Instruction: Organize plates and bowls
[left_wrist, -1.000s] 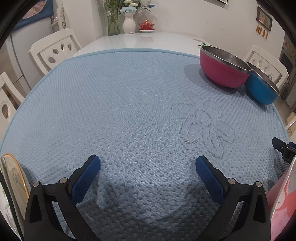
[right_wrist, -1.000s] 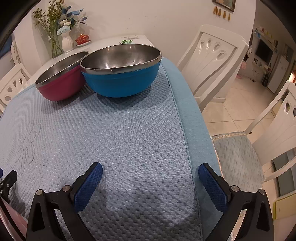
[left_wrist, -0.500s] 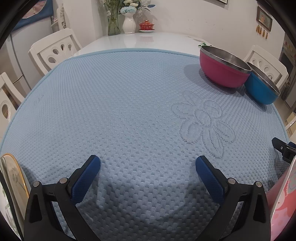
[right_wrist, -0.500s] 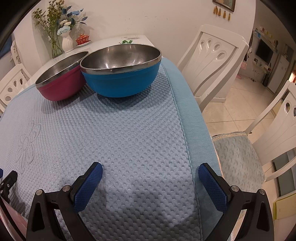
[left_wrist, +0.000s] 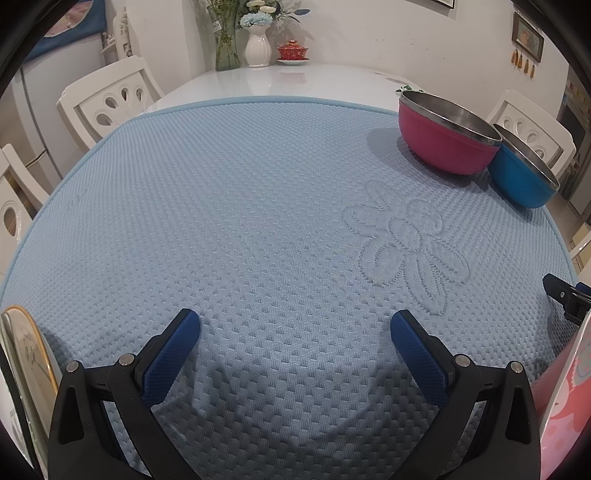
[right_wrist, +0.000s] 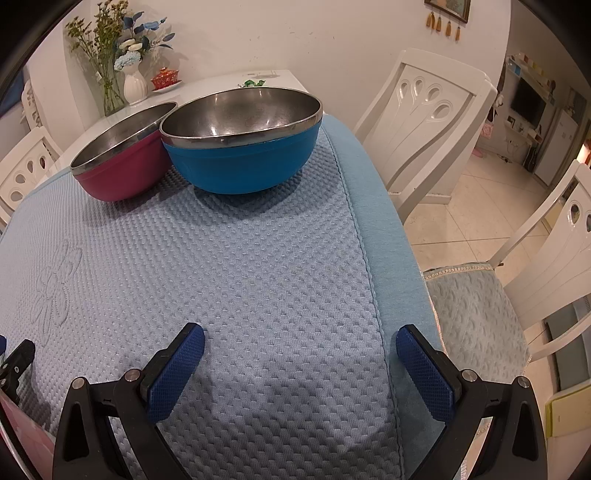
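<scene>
A pink steel-lined bowl (left_wrist: 445, 142) and a blue one (left_wrist: 524, 179) stand side by side at the far right of the light blue mat (left_wrist: 240, 221). From the right wrist the blue bowl (right_wrist: 242, 147) is straight ahead, with the pink bowl (right_wrist: 122, 162) touching its left side. My left gripper (left_wrist: 295, 325) is open over bare mat near the front edge. My right gripper (right_wrist: 300, 339) is open too, low over the mat's right border. A gold-rimmed plate (left_wrist: 26, 373) leans at the far left, and a pink plate (left_wrist: 565, 410) shows at the far right.
White chairs (right_wrist: 424, 125) ring the table; one with a cushioned seat (right_wrist: 476, 314) stands close to the right edge. A vase of flowers (left_wrist: 256, 37) and a red lidded cup (left_wrist: 293, 53) sit at the table's far end. The mat's middle holds nothing.
</scene>
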